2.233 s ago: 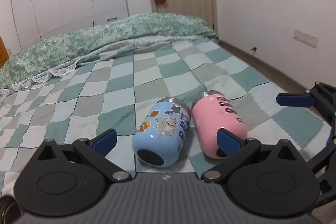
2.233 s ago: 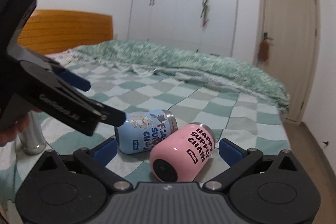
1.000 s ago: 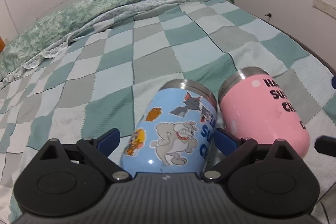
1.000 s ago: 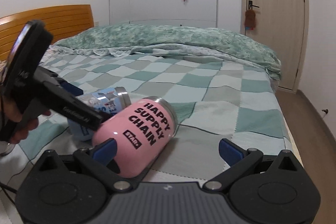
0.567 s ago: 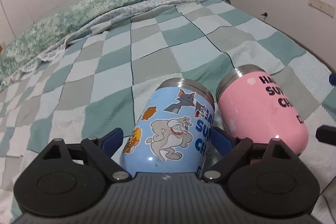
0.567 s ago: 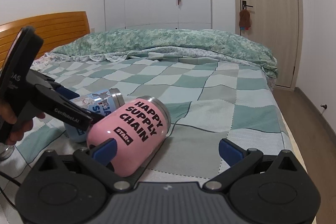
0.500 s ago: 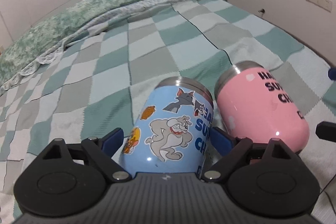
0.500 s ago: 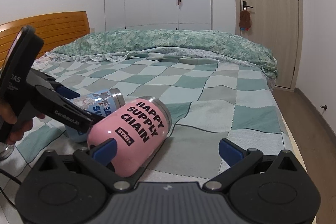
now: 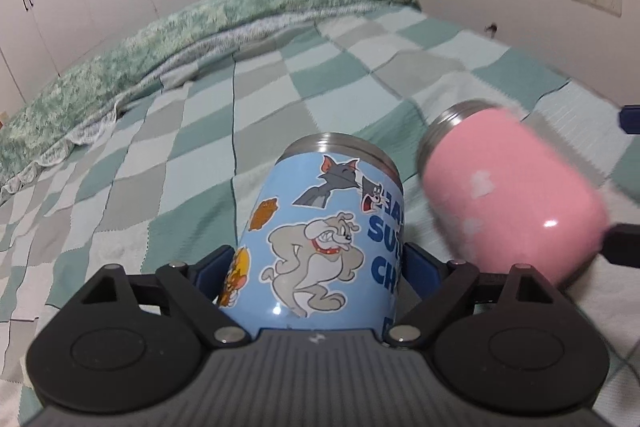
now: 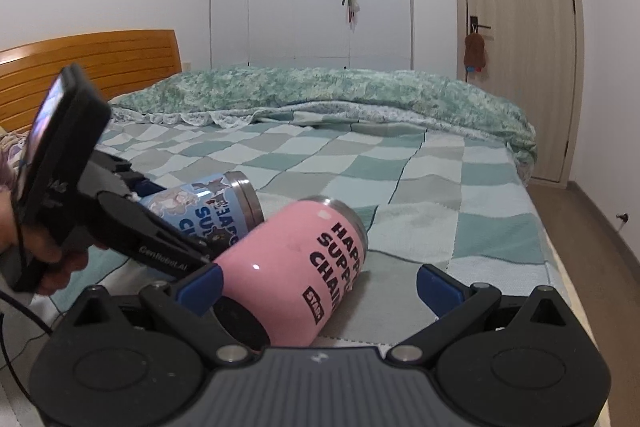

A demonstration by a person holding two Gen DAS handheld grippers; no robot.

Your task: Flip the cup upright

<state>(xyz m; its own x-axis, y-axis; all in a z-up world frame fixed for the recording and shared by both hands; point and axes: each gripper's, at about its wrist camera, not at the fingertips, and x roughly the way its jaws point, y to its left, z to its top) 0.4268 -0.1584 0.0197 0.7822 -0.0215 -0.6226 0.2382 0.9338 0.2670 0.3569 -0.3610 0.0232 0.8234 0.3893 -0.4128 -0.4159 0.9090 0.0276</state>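
The blue cartoon cup (image 9: 320, 243) lies on its side between the left gripper's (image 9: 316, 267) two fingers, its steel rim pointing away from the gripper and its base towards the gripper body. The blue pads (image 9: 214, 267) press against both flanks of the lower body, so this gripper is pinching the cup near its base. In the right wrist view the same cup (image 10: 212, 205) looks tilted, rim end raised off the bed, which suggests the flip is under way.

It looks like a steel-walled insulated tumbler with a glossy printed skin: stiff, not fragile, moderately light if empty, but smooth and curved enough to slip or rotate in the pads. A hold across the straight part of the body, below the steel band, seems safest; the hold now sits low, so the rim end may swing as it comes up.

Just to the right of the left gripper, the pink cup (image 10: 292, 267) also lies on its side. It sits inside the right gripper's (image 10: 318, 287) widely spread fingers; the left pad (image 10: 200, 285) is at its flank, the right pad stands well clear.

Both rest on a checked green bedspread (image 10: 440, 195); being soft, it may let an upright cup wobble, so the base wants setting down flat.
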